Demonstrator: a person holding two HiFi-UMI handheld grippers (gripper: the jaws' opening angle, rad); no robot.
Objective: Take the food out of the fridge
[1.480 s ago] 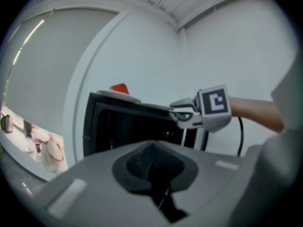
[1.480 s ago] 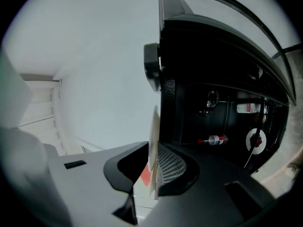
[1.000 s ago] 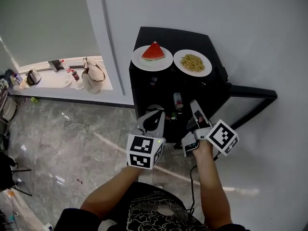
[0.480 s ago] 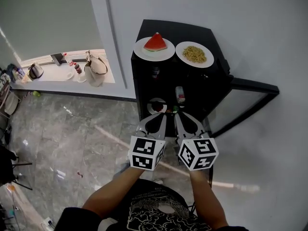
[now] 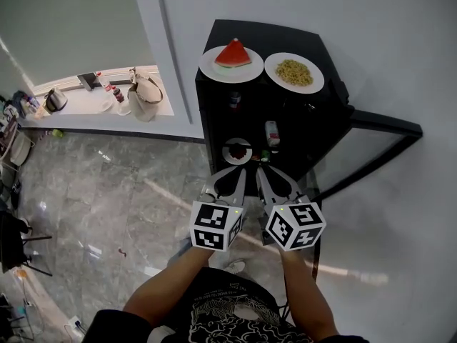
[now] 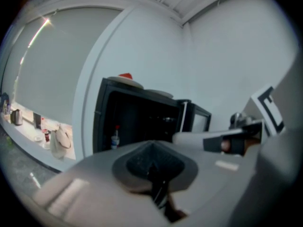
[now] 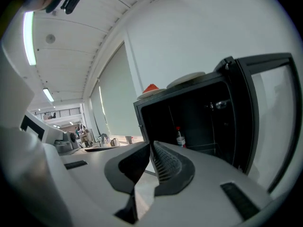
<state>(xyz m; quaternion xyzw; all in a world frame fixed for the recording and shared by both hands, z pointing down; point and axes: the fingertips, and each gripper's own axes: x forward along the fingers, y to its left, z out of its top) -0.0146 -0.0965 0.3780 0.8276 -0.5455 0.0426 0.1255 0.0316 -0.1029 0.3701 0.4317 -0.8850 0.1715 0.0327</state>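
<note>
I hold both grippers side by side before the open fridge (image 5: 271,38). The left gripper (image 5: 240,171) has its fingers together. The right gripper (image 5: 260,171) has just been closing, and its tips meet on nothing. Inside at 12 o'clock sit a small plate of dark food (image 5: 236,151) and a bottle (image 5: 271,133). The watermelon plate (image 5: 231,57) and noodle plate (image 5: 293,72) rest on top. The door (image 5: 371,145) hangs open at 2 o'clock, and a handbag (image 5: 146,95) lies at 10.

Place: an office-like hall (more workplace than home)
Floor: polished grey stone floor (image 5: 93,191)
Window: drawn roller blind (image 5: 64,20) at 10 o'clock
Ledge: window ledge (image 5: 78,109) at 9 o'clock carries a kettle (image 5: 54,100), bottles (image 5: 114,111) and a handbag (image 5: 146,95)
Appliance: small black fridge (image 5: 264,36) at 12 o'clock, against a white wall
Ceiling: strip lights (image 7: 29,37), open floor beyond
</note>
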